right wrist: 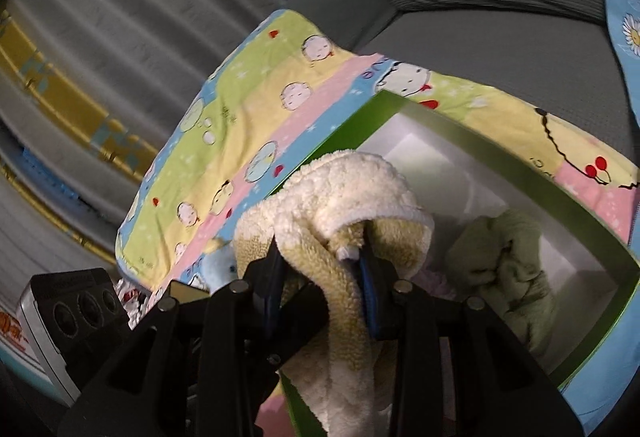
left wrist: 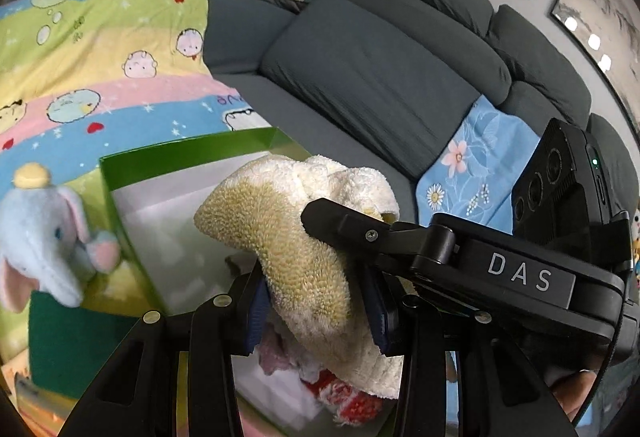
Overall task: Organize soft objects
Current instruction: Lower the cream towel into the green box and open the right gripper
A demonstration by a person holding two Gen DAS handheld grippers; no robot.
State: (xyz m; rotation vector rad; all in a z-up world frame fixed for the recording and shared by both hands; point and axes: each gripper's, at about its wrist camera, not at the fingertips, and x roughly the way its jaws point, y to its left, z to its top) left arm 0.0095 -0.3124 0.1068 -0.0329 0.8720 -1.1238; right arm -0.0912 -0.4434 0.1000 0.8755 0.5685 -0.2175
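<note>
Both the left gripper (left wrist: pixel 320 301) and the right gripper (right wrist: pixel 324 289) have their jaws clamped on one fluffy cream-and-yellow towel (left wrist: pixel 296 237), bunched over the green-rimmed white box (left wrist: pixel 132 205). A plush blue elephant (left wrist: pixel 44 237) sits at nine o'clock of the box, on the cartoon-print blanket (left wrist: pixel 100 77).

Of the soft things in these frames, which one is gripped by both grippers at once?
The cream-and-yellow fleece cloth: the left gripper and right gripper both clamp it, while the blue elephant plush sits beside the green box and the pale green cloth lies inside it.

Cream-and-yellow towel (left wrist: pixel 288 237), green box (left wrist: pixel 188 153) with white lining, pastel-striped cartoon blanket (left wrist: pixel 100 77) — grey sofa (left wrist: pixel 380 77).
</note>
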